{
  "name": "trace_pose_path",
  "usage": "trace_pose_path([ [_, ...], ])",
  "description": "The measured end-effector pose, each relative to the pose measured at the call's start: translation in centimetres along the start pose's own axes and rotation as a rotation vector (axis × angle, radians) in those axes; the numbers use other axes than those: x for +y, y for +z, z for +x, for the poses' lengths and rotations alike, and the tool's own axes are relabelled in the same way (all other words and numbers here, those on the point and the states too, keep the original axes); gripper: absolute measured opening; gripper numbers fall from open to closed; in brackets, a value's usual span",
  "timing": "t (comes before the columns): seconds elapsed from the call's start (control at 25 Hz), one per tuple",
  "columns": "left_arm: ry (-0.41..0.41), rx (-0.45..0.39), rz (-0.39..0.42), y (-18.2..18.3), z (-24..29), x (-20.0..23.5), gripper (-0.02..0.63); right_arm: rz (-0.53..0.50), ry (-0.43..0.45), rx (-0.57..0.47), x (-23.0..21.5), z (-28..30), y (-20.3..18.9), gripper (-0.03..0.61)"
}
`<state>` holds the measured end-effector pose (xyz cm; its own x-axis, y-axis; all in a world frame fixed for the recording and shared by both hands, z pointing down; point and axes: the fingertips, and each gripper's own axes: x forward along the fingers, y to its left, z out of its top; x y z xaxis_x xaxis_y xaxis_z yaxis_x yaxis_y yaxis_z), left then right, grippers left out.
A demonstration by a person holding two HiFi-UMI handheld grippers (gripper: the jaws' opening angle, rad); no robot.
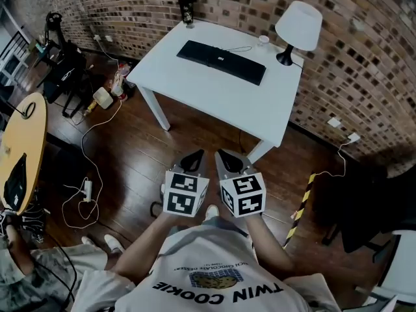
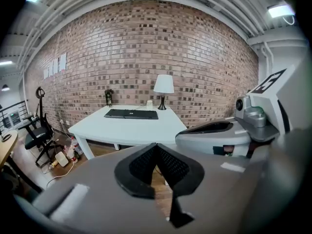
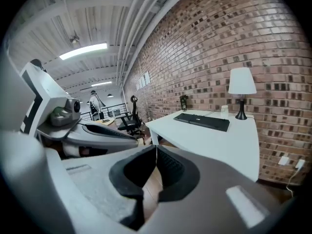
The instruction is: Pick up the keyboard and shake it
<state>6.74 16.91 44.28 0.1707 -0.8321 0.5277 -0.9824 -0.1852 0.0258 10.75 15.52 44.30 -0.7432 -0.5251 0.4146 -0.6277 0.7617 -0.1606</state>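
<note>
Left gripper (image 1: 193, 158), right gripper (image 1: 227, 158) jaws together, empty | keyboard (image 1: 221, 62) flat on table (image 1: 214, 96), long axis along wall (image 1: 364, 64)

We cannot identify the small dark object (image 1: 187, 8) at the far corner of the white table (image 1: 214, 99); the keyboard (image 1: 221, 62) has keys too small to tell. The head view's left edge cuts the round wooden table (image 1: 32, 135). The left gripper (image 1: 192, 158) and right gripper (image 1: 226, 158) hide our hands.

Wears a white short-sleeved T-shirt (image 1: 214, 262) printed with dark block lettering and a cookie graphic. Noted on left gripper (image 1: 193, 159) and right gripper (image 1: 227, 159): grey moulded shells, black textured fingers (image 2: 139, 167). Fitted with a white cube (image 1: 186, 194) bearing black square markers on the left unit; matching cube (image 1: 243, 195) on the right.
</note>
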Motion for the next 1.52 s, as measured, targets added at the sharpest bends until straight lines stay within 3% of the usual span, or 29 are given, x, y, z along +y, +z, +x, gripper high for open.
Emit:
trace_pose_path([
  [0.4,0.001,0.002,0.016,2.9,5.0,2.7,0.005,0.015,-0.004,0.006,-3.7,4.7,2.0,0.003],
  [0.6,-0.041,0.005,0.013,3.8,8.5,4.8,0.005,0.023,-0.035,0.017,-5.4,7.9,2.9,0.003],
  [1.2,-0.279,0.041,0.067,9.3,19.5,14.8,0.005,0.092,-0.286,0.058,-11.6,19.8,8.5,0.003],
  [1.52,-0.352,0.015,0.072,12.1,23.2,20.0,0.005,0.137,-0.413,0.064,-14.7,23.2,10.5,0.003],
])
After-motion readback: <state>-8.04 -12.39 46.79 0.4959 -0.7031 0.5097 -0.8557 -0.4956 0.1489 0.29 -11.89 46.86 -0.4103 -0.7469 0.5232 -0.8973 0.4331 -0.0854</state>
